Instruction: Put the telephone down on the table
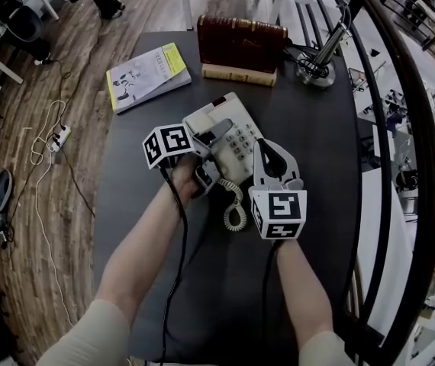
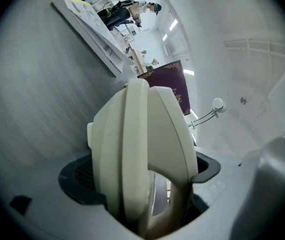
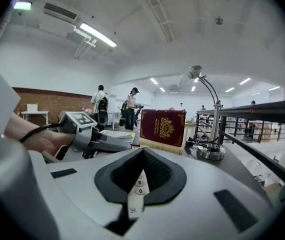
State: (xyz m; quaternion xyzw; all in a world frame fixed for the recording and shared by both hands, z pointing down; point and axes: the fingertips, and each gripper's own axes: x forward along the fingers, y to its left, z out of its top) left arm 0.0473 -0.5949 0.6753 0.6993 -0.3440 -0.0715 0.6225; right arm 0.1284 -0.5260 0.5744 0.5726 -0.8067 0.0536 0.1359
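The telephone (image 1: 229, 132) is low over the table (image 1: 317, 136), and contact with it is unclear. The left gripper (image 1: 208, 157) is clamped on its handset side, the right gripper (image 1: 269, 158) on its keypad edge. This seems to be the lowering step; next, both grippers should descend evenly and then release.

The telephone (image 1: 231, 137) is cream, the table (image 1: 320, 158) dark grey. Behind the telephone are a maroon, gold-crested book (image 1: 240, 43) and a yellow-edged white booklet (image 1: 147, 75).

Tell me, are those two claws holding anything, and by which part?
Both hold the cream telephone. The left gripper clamps its handset side, and the right gripper pinches its keypad edge.
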